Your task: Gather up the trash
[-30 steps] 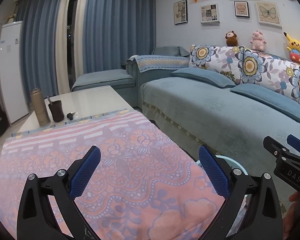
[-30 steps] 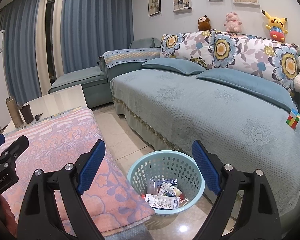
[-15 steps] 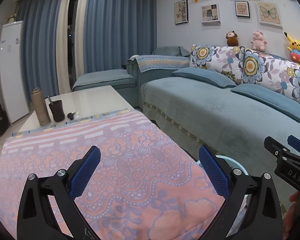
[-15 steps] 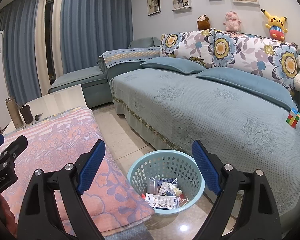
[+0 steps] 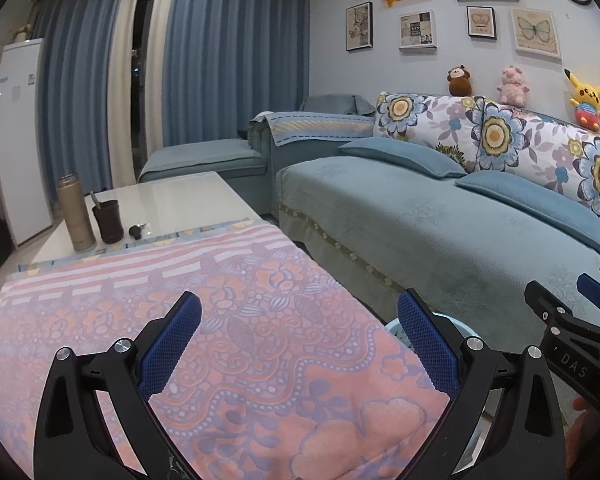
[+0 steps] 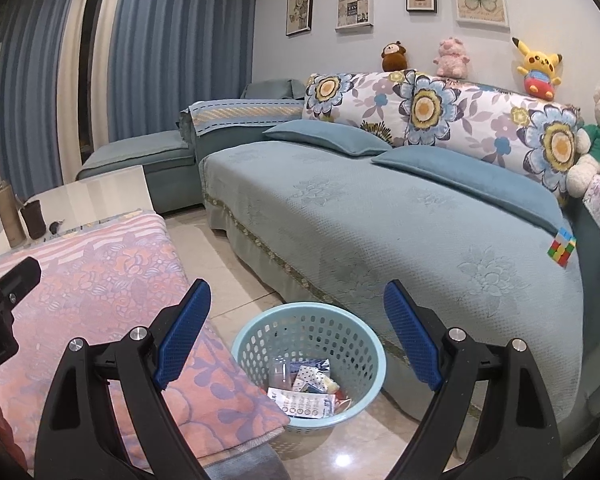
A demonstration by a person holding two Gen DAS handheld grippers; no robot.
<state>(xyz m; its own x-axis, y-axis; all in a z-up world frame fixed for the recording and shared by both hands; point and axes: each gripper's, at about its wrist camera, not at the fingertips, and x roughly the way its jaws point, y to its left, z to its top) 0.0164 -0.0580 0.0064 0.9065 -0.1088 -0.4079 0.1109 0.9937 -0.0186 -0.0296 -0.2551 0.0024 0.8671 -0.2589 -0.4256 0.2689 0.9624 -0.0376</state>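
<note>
- The right tool (image 6: 296,334) is hovering with its blue pads spread wide and nothing between them, looking down over the pale blue basket (image 6: 256,330) on the tiled floor (image 6: 220,264).
- The basket is standing upright, mouth facing up, in the gap between the table's (image 6: 100,196) near corner and the front skirt of the sofa (image 6: 380,232); it is sitting just beside the blanket's hanging edge.
- Trash is lying inside the basket: a white printed wrapper (image 6: 304,402) lying flat with its long side running roughly left to right across the bottom, and a few smaller packets (image 6: 312,376) heaped behind it (their printing is too small to read).
- The left tool (image 5: 298,340) is resting released as well, pads wide apart, over the pink flowered blanket (image 5: 228,312) that is covering the near part of the table.
- Only a sliver of the basket's rim is showing in the left view, behind the tool's right finger.
- At the table's bare far end a tall metal flask (image 5: 75,212), a dark cup (image 5: 108,221) and a small dark object (image 5: 136,231) are standing close together.
- A colourful puzzle cube (image 6: 561,249) is lying on the sofa seat, well apart from the basket.
</note>
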